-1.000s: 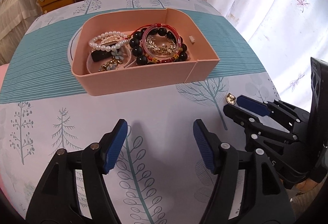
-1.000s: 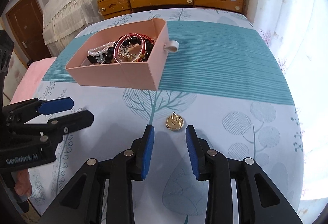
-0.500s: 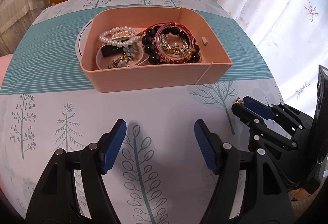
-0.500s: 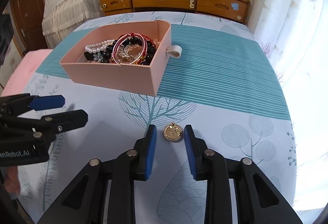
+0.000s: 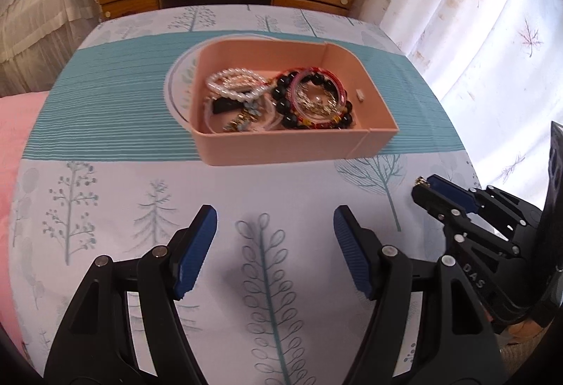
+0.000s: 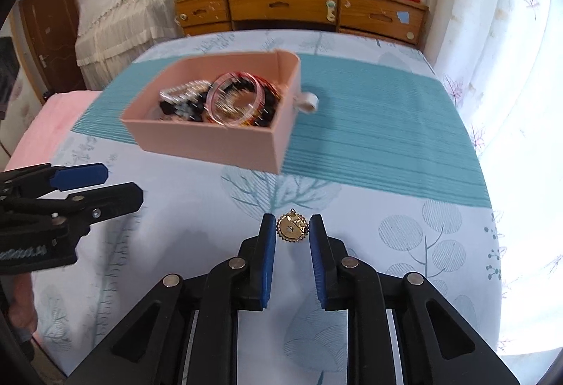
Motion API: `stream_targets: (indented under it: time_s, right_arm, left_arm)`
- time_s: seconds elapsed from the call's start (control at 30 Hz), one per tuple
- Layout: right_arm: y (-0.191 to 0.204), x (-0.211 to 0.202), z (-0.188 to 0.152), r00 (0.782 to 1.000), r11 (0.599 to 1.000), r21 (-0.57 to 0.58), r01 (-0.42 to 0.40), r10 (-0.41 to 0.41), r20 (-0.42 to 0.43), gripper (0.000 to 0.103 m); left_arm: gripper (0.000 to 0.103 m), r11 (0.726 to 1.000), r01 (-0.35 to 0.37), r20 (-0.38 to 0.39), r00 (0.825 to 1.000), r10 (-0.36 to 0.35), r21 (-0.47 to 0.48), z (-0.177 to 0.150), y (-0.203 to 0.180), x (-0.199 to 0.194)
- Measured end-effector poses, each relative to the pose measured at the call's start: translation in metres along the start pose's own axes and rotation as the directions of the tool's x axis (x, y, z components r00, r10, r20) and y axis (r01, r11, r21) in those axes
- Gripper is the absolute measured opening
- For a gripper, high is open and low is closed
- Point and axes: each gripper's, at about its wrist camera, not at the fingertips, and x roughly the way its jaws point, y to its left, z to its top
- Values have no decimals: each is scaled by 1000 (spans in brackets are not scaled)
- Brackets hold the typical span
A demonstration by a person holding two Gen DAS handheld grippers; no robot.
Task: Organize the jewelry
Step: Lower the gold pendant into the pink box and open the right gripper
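The left hand-held gripper (image 5: 274, 244) hangs with its blue fingers spread wide and nothing between them, over the tree-printed tabletop (image 5: 105, 209). A second ago it sat closer to the pink jewelry box (image 5: 281, 145); now the box lies further ahead of it, slightly blurred, so the view has pulled back and up. Inside the box, a pearl bracelet (image 5: 235, 84) lies on the left, with black beads (image 5: 285, 96) and a pink bangle (image 5: 318, 93) to the right.

Further right, the right hand-held gripper (image 6: 292, 232) has changed most. A second ago the gold pendant (image 6: 292, 227) lay flat on the cloth just ahead of its tips; now the fingers have narrowed onto it and it sits pinched edge-on between the two blue pads, apparently lifted off the tabletop. That suggests the pick-up is done and the carry to the box, ahead and to the left of this gripper, is what remains.

Hard to make out: the pendant's loop and whether any chain hangs from it. In the left wrist view only a gold speck shows at the right gripper's tip. The smaller pieces in the box's near left corner are too smeared to name.
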Motion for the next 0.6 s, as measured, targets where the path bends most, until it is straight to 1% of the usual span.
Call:
stream_targets:
  time_s: [0.2, 0.3, 0.43, 0.5, 0.6]
  right_arm:
    - [16, -30, 22, 997, 999, -27, -43, 45, 65, 19]
    - [23, -44, 41, 993, 997, -42, -60, 64, 99, 19]
    - [29, -56, 77, 987, 995, -44, -86, 91, 132, 19]
    - [30, -61, 99, 983, 994, -27, -110, 113, 143, 19]
    - [29, -67, 136, 975, 987, 16, -161, 156, 156, 19]
  left_arm:
    - [66, 999, -49, 62, 997, 50, -22, 14, 20, -32]
    - [66, 998, -63, 93, 993, 66, -31, 26, 27, -47]
    - [66, 995, -102, 138, 985, 103, -15, 52, 35, -65]
    - [66, 993, -119, 158, 980, 119, -10, 67, 39, -72]
    - [66, 991, -137, 165, 977, 136, -3, 89, 45, -76]
